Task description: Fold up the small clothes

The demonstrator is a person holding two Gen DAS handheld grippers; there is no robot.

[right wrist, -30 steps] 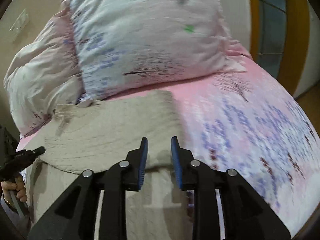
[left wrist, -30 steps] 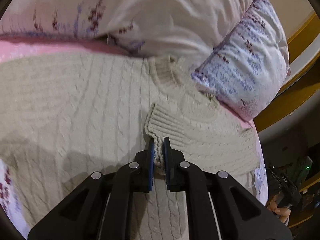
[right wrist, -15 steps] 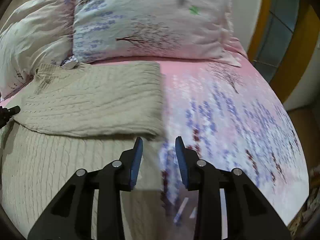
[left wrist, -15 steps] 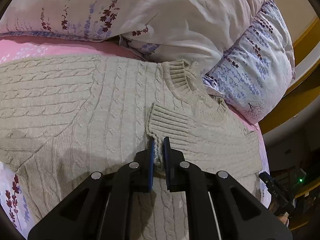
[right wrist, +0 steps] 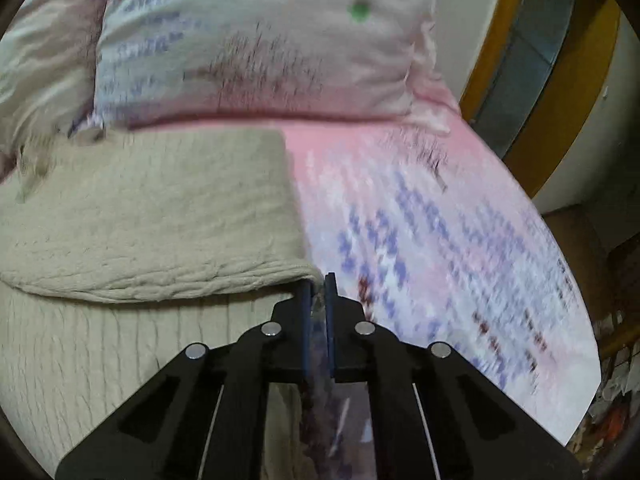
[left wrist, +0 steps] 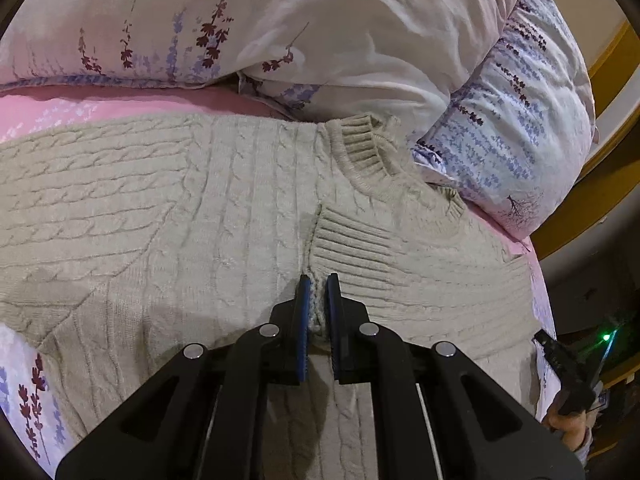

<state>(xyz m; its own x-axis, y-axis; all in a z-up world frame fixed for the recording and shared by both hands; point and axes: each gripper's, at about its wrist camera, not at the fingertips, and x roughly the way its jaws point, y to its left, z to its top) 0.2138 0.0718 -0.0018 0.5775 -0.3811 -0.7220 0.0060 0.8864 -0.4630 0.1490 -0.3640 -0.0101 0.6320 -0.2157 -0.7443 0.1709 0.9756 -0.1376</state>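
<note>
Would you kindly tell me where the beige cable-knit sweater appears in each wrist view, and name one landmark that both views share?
Left wrist view: the sweater fills the middle and left of the picture, its ribbed cuff just beyond the left tool.
Right wrist view: the sweater lies in the left half, its folded edge reaching the right tool.
Shared landmark: the floral pillow behind the sweater.

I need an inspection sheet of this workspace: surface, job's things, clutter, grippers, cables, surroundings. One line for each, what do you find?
Surface: bed sheet, pink with purple flowers.
Job's things: beige cable-knit sweater lying flat, one sleeve cuff folded across the chest.
Clutter: pillows touching the collar.
Grippers: left gripper shut on the cuff; right gripper has just been closing and is shut at the sweater's folded edge, grip unclear in blur.
Cables: nothing seen.
Surroundings: yellow wooden frame beyond the bed.
</note>
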